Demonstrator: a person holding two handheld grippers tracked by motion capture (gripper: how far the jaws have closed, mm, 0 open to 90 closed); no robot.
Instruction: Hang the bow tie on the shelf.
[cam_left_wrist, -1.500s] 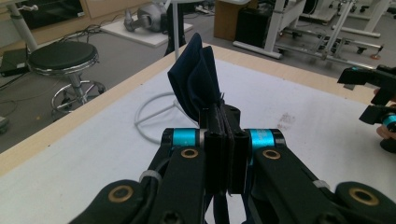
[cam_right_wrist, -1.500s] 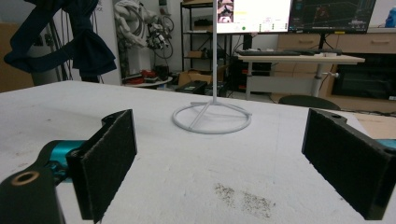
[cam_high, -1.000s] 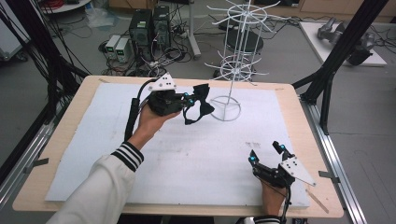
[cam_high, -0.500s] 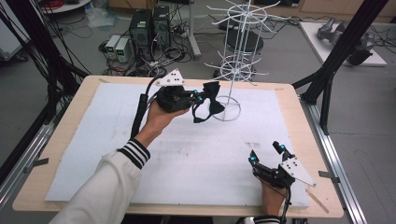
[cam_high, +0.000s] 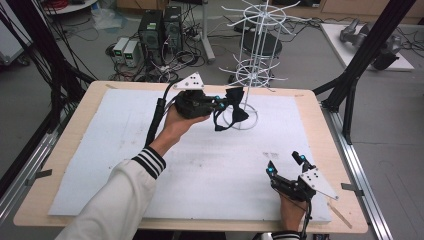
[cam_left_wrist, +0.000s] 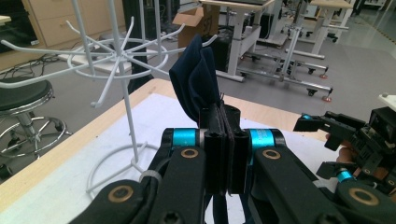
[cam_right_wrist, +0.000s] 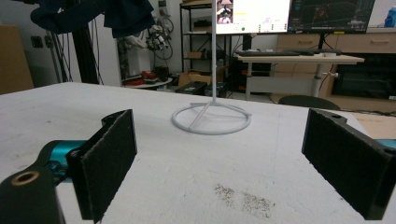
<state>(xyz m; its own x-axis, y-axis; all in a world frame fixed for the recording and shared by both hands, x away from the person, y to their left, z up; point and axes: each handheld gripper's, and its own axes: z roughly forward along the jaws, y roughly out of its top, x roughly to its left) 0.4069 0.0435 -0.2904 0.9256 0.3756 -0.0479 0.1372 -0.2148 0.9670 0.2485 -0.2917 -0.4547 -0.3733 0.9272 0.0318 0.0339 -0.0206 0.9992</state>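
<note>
My left gripper (cam_high: 220, 102) is held above the far middle of the table, shut on a dark navy bow tie (cam_high: 232, 107). The tie hangs right beside the pole of a white wire hook rack (cam_high: 255, 50), over its ring base (cam_high: 240, 120). In the left gripper view the closed pads (cam_left_wrist: 226, 140) pinch the tie's fabric (cam_left_wrist: 196, 79), which stands up close to the rack's hooks (cam_left_wrist: 121, 51). My right gripper (cam_high: 285, 164) rests at the table's front right, open, with nothing between its pads (cam_right_wrist: 219, 154). It faces the rack base (cam_right_wrist: 211, 119).
A white sheet (cam_high: 125, 165) covers the wooden table (cam_high: 60, 150). A thin wooden stick (cam_high: 342, 212) lies at the front right corner. Black frame posts (cam_high: 350, 75) stand at the table's sides. Computers (cam_high: 160, 30), cables and a stool sit on the floor beyond.
My left hand has carried the bow tie to the right and slightly up, closer to the rack's pole. The right gripper has stayed where it was.
</note>
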